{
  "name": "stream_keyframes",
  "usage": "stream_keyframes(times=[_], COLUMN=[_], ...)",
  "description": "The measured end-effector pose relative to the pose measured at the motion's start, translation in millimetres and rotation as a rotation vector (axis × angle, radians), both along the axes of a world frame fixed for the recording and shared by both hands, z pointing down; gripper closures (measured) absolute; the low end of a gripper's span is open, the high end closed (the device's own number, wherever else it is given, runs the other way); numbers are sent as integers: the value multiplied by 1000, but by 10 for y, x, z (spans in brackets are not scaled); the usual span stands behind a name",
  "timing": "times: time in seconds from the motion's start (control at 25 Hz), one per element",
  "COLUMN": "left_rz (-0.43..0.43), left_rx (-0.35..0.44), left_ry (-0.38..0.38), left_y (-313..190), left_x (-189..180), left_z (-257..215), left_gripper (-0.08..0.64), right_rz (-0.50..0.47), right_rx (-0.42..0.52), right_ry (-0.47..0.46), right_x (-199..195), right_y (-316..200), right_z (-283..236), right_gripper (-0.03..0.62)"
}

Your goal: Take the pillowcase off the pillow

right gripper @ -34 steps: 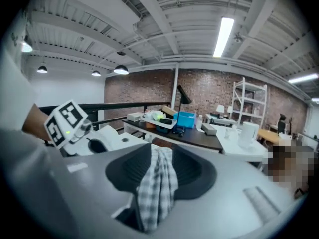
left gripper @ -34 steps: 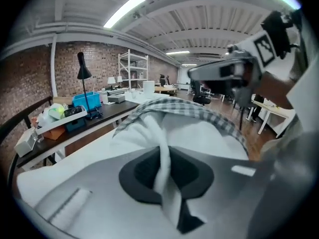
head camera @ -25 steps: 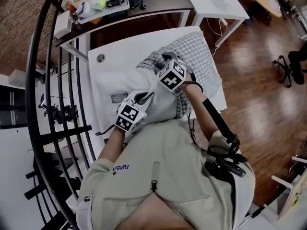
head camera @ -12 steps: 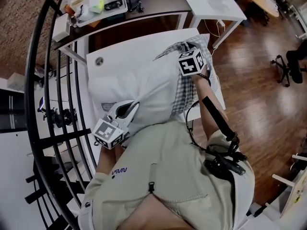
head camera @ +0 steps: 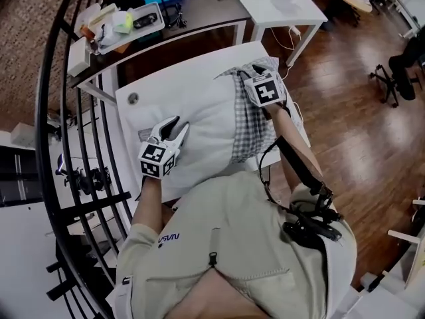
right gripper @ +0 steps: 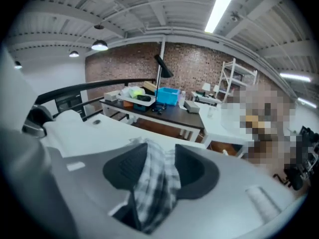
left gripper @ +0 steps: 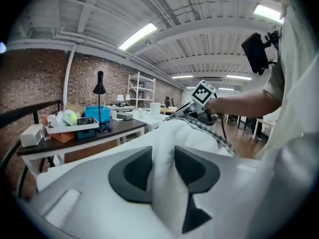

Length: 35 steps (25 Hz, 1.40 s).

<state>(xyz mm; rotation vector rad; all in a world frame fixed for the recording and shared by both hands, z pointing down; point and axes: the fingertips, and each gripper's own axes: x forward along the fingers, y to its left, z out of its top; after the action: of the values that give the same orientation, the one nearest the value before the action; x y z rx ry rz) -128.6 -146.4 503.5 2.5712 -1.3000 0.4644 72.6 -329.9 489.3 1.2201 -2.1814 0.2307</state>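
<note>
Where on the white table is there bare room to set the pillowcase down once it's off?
Bare tabletop lies along the far edge, from the round grommet to the checked pillowcase. The pillow fills the rest up to the near edge. The dark desk beyond is cluttered.

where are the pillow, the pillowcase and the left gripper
pillow (head camera: 206, 119): head view, bare white middle
pillowcase (head camera: 250, 121): head view, checked band on the right
left gripper (head camera: 174, 126): head view, between its fingertips

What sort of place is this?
Probably a loft-style workshop or lab rather than a home: a bare brick wall, strip lights overhead, and a cluttered desk.
</note>
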Motion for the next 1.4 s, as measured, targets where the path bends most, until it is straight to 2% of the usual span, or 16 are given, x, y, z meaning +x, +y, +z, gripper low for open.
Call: stream_keyframes(times=[0.08, 0.16, 0.24, 0.36, 0.48, 0.56, 0.6, 0.68, 0.72, 0.76, 0.8, 0.84, 1.0, 1.12, 1.24, 1.4], left_rz=[13, 60, 138, 218, 276, 288, 285, 284, 283, 276, 263, 240, 95, 48, 45, 60], left_rx=[67, 121, 127, 48, -97, -157, -166, -168, -164, -154, -138, -116, 3, 32, -24, -175], left_ry=[-52, -94, -124, -176, -243, -317, -355, -385, -371, -343, -311, -281, -209, -165, -113, -51], left_y=[29, 184, 397, 664, 879, 918, 891, 808, 767, 724, 673, 610, 276, 153, 205, 650], left_x=[59, 169, 349, 635, 861, 901, 891, 863, 851, 833, 802, 752, 390, 231, 218, 224], left_z=[-220, -439, -526, -298, 233, 597, 715, 776, 718, 608, 458, 288, -309, -483, -328, 237], left_gripper=[408, 375, 373, 316, 232, 219, 227, 375, 452, 500, 524, 530, 535, 535, 535, 535], right_rz=[-10, -4, 11, 39, 50, 23, 5, -24, -28, -18, 6, 40, 193, 245, 267, 284], right_rx=[51, 79, 62, -20, -118, -177, -194, -183, -157, -122, -83, -42, 104, 160, 107, -134], right_ry=[-54, -116, -172, -195, -170, -143, -124, -54, -4, 40, 67, 80, 97, 168, 260, 239], right_x=[25, 54, 70, 125, 140, 31, -51, -199, -227, -211, -148, -43, 492, 803, 1086, 1180], right_y=[265, 653, 1096, 1739, 2281, 2496, 2541, 2501, 2437, 2362, 2287, 2217, 1933, 1730, 1636, 2015], right_z=[-202, -291, -241, 33, 388, 643, 768, 949, 977, 949, 868, 748, 209, 41, 325, 1087], right_gripper=[419, 419, 419, 419, 419, 419, 413, 411, 415, 471, 544, 566, 574, 574, 574, 576])
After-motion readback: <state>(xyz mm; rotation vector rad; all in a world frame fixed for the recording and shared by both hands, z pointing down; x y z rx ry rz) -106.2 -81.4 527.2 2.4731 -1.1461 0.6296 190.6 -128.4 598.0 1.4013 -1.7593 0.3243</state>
